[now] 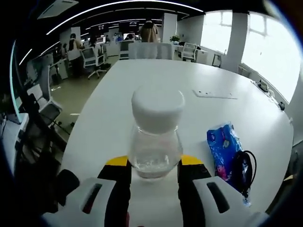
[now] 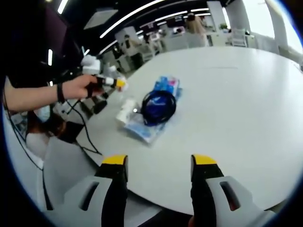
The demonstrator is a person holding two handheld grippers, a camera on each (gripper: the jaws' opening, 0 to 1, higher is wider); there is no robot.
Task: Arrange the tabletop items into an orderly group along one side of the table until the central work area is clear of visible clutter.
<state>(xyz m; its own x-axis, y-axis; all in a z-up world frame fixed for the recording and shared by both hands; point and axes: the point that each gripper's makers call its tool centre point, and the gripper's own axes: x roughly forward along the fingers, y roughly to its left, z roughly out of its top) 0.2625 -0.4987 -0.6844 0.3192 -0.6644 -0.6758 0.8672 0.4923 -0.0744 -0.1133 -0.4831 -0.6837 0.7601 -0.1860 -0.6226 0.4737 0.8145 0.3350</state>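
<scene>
A clear bottle (image 1: pixel 156 151) with a wide white cap stands on the white table (image 1: pixel 142 90) between the jaws of my left gripper (image 1: pixel 154 163). Both yellow-tipped jaws press against the sides of its base. Just to its right lie a blue tissue pack (image 1: pixel 221 144) and a coiled black cable (image 1: pixel 244 172). In the right gripper view, the cable coil (image 2: pixel 158 106) rests on the blue pack (image 2: pixel 165 85), and the bottle (image 2: pixel 127 111) stands at their left. A hand holds the left gripper (image 2: pixel 111 82) beside them. My right gripper (image 2: pixel 158 163) is open over bare table, short of the pile.
A flat white card (image 1: pixel 214 94) lies farther out on the table. The table's near edge (image 2: pixel 118 177) runs under my right jaws, with floor and cables below. Office chairs (image 1: pixel 92 59), desks and people fill the room behind the table.
</scene>
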